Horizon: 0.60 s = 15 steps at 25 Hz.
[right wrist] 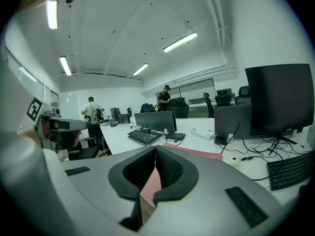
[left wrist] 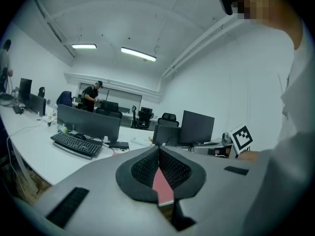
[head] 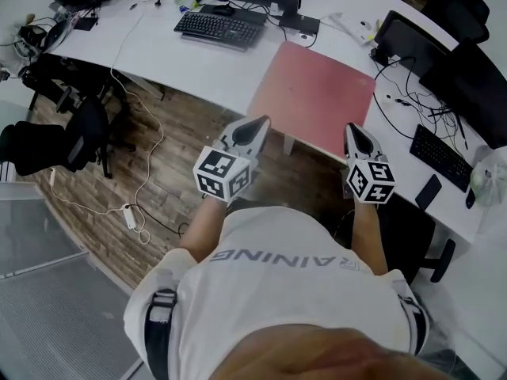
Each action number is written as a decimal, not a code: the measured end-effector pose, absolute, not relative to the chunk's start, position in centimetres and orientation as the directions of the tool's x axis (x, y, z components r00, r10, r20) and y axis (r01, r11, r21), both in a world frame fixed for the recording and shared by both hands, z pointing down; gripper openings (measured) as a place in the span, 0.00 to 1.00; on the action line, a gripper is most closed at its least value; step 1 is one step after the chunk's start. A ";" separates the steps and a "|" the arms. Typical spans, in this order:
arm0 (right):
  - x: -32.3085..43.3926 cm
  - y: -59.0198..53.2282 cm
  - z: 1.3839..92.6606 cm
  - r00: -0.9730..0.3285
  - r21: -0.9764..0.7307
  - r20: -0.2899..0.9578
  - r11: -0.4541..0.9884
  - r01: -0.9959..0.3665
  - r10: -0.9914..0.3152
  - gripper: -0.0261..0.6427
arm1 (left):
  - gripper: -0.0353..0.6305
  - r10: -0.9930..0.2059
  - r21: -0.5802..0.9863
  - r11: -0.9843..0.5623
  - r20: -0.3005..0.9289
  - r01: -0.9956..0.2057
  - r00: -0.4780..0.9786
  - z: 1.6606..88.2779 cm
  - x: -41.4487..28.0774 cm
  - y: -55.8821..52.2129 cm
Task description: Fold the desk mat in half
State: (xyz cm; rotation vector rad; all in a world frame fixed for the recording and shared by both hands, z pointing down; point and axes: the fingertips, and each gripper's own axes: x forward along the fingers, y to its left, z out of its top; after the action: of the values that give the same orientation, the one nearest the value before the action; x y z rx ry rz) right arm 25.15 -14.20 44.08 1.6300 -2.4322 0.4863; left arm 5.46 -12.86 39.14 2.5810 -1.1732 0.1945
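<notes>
Mat (head: 317, 93), pink, lies flat and unfolded on the white desk (head: 198, 66), with its near edge at the desk's front edge. Left gripper (head: 257, 123) is held by the mat's near left corner and right gripper (head: 353, 130) by its near right corner. Both have their jaws pressed together on nothing. Keyboard (head: 219, 27) lies well apart, to the mat's left.
</notes>
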 end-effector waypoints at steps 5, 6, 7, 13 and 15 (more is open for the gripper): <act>25.0 -15.3 44.2 -0.336 -0.166 0.326 0.296 -0.941 -0.884 0.08 | 0.09 -0.677 0.213 -0.664 0.235 -0.717 0.697 39.2 5.2 -15.1; 24.8 -15.6 44.1 -0.322 -0.163 0.327 0.282 -0.945 -0.888 0.08 | 0.09 -0.667 0.214 -0.675 0.233 -0.707 0.708 39.2 5.0 -15.6; 24.6 -15.9 44.1 -0.306 -0.160 0.328 0.267 -0.950 -0.894 0.08 | 0.10 -0.655 0.215 -0.687 0.230 -0.694 0.719 39.1 4.7 -16.2; 21.7 -18.4 42.9 -0.207 -0.145 0.320 0.168 -0.975 -0.924 0.08 | 0.09 -0.587 0.218 -0.748 0.221 -0.626 0.779 38.7 1.6 -20.9; 20.6 -19.2 42.6 -0.171 -0.129 0.322 0.136 -0.982 -0.931 0.08 | 0.09 -0.560 0.221 -0.771 0.209 -0.597 0.801 38.3 0.6 -22.6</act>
State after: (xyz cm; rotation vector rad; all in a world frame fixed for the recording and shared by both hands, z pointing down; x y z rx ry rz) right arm 20.55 -19.23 42.64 1.9075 -2.2379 0.4654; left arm 0.58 -22.58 38.27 2.7130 -0.8910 0.1900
